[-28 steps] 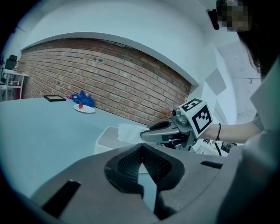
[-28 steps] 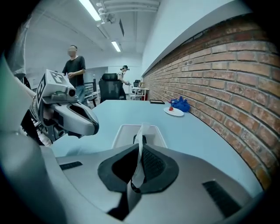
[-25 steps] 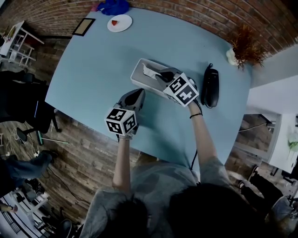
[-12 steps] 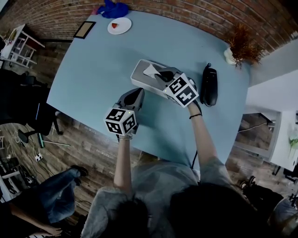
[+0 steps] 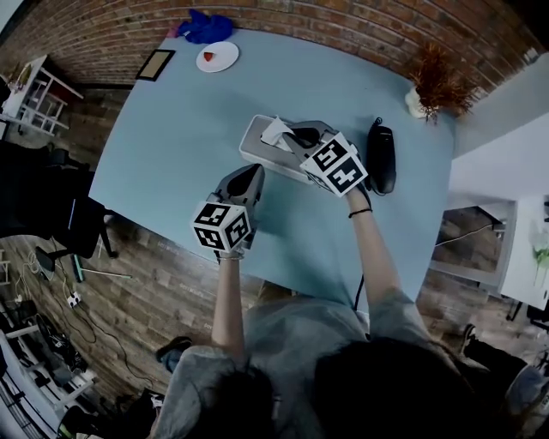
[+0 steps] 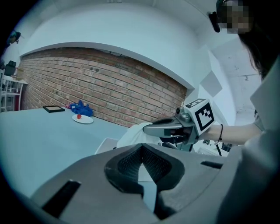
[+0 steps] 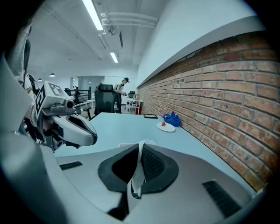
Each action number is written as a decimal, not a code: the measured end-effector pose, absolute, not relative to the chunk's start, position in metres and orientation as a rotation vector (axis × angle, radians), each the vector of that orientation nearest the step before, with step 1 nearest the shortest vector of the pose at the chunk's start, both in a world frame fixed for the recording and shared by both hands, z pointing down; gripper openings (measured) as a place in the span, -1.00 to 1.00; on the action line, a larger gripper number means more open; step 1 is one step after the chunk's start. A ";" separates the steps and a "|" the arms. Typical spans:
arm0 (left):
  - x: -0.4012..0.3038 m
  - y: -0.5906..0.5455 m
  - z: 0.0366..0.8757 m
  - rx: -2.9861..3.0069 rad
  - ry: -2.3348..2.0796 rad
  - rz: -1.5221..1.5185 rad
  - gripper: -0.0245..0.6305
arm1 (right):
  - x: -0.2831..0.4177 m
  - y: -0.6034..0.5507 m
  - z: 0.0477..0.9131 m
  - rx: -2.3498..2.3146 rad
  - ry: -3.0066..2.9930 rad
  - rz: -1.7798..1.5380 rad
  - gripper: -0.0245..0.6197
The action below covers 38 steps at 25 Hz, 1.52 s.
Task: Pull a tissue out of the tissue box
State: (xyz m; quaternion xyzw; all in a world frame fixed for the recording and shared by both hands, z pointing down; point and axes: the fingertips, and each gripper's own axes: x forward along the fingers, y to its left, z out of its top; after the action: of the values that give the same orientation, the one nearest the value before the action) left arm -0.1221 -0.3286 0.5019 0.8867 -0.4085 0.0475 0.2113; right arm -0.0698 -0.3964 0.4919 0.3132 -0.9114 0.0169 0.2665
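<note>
The white tissue box (image 5: 254, 144) sits mid-table on the light blue tabletop (image 5: 180, 129). A white tissue (image 5: 275, 130) stands up out of its slot, and my right gripper (image 5: 290, 138) is shut on it just above the box. In the right gripper view the tissue (image 7: 138, 169) is squeezed between the pads of my right gripper (image 7: 140, 147). My left gripper (image 5: 255, 170) hovers near the box's front left and holds nothing. In the left gripper view its jaws (image 6: 142, 149) meet at the tips, and beyond them are the tissue (image 6: 134, 134) and the box (image 6: 106, 145).
A black telephone (image 5: 382, 159) lies right of the box. A dried plant in a white pot (image 5: 431, 86) stands at the far right corner. A white plate with something red (image 5: 217, 57), a blue cloth (image 5: 207, 26) and a dark frame (image 5: 154, 64) are at the far left.
My right gripper has risen with the tissue, which now stands further out of the box. The left gripper has lifted slightly.
</note>
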 end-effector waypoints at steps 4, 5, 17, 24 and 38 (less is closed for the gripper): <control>-0.120 -0.329 0.493 2.484 -1.137 0.120 -0.92 | -0.068 -0.395 0.484 0.866 -2.472 0.034 -0.92; -0.120 -0.329 0.491 2.489 -1.137 0.117 -0.92 | -0.068 -0.395 0.482 0.870 -2.476 0.032 -0.93; -0.119 -0.316 0.464 2.549 -1.146 0.091 -0.92 | -0.063 -0.372 0.465 0.932 -2.502 0.004 -0.93; -0.119 -0.307 0.455 2.567 -1.148 0.081 -0.92 | -0.058 -0.361 0.457 0.979 -2.509 -0.006 -0.92; -0.118 -0.294 0.433 2.635 -1.150 0.049 -0.92 | -0.045 -0.334 0.411 1.134 -2.703 0.026 -0.92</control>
State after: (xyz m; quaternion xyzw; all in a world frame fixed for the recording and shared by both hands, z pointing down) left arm -0.1179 -0.2938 0.4328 0.9083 -0.3963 0.0168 0.1327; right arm -0.0448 -0.3337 0.4107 0.3846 -0.9171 0.0088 0.1049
